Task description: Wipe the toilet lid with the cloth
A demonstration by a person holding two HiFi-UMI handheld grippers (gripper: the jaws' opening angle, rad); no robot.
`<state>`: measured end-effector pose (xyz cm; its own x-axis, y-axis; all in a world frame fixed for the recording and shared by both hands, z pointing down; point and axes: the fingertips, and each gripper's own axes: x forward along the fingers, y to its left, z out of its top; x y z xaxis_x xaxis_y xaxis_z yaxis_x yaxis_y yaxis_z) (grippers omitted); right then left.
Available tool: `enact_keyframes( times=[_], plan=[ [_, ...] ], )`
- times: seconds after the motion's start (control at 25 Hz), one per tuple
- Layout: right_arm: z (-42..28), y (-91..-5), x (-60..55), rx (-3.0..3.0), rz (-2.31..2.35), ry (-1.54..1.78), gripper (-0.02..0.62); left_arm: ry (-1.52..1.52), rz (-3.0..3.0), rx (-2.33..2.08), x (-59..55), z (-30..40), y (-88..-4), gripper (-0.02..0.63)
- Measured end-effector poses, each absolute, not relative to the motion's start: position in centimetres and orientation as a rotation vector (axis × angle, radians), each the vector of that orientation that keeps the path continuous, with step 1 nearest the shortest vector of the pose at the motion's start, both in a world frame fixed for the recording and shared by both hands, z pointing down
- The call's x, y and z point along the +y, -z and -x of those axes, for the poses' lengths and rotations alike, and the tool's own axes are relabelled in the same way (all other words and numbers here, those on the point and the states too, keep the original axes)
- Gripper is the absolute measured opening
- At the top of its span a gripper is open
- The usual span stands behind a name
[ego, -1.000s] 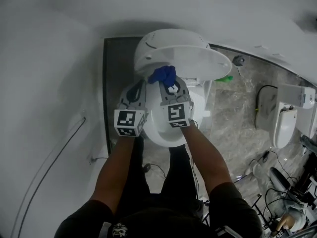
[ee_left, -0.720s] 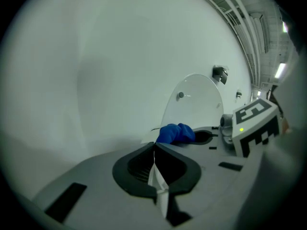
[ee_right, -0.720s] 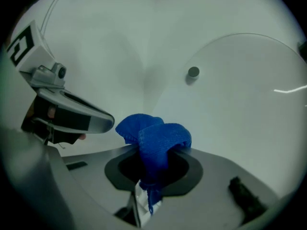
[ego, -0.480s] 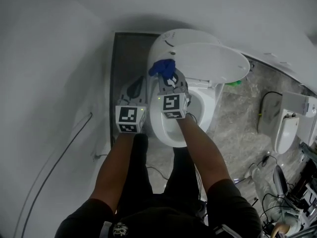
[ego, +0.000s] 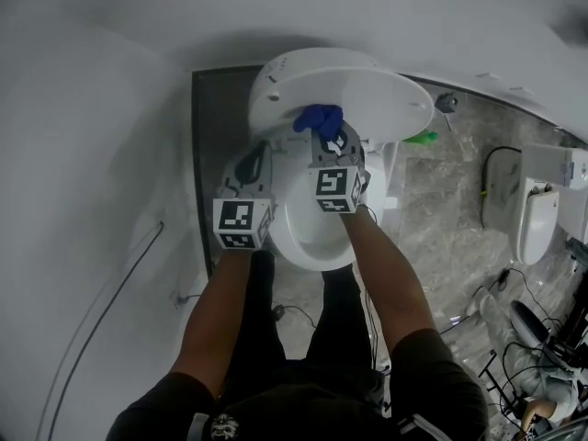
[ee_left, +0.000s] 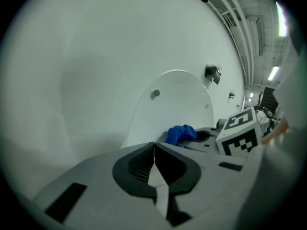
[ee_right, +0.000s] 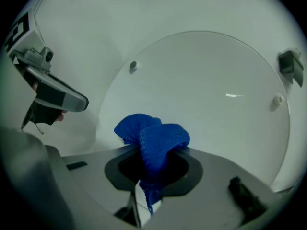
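With the right claw [ee_right: 147,176] pinching the blue cloth [ee_right: 152,138] and the left claw [ee_left: 154,169] shut empty, the person should press the cloth flat across the toilet lid [ee_right: 216,104].

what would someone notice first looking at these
The bright blue cloth stands out against all the white. It is bunched between the jaws of the right gripper, just in front of the raised toilet lid. To its left in the head view, the left gripper is shut and empty.
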<state>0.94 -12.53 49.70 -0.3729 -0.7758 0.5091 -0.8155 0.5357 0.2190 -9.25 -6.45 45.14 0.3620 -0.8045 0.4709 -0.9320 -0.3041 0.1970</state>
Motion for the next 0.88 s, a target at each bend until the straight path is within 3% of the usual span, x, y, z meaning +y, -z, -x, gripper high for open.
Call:
enact_keyframes(
  times=[0.52,0.88],
  plan=[
    [-16.8,-49.9,-12.8,-2.045,-1.511,-0.153,0.072,-0.476,-2.261,-1.387,-7.3,-0.4,-47.1,0.012],
    [-20.1,-49.1,-11.2,-2.044,-1.587,-0.201,0.072,-0.49,-2.263,-1.38,-6.6,-2.4,-47.7,0.012]
  ],
)
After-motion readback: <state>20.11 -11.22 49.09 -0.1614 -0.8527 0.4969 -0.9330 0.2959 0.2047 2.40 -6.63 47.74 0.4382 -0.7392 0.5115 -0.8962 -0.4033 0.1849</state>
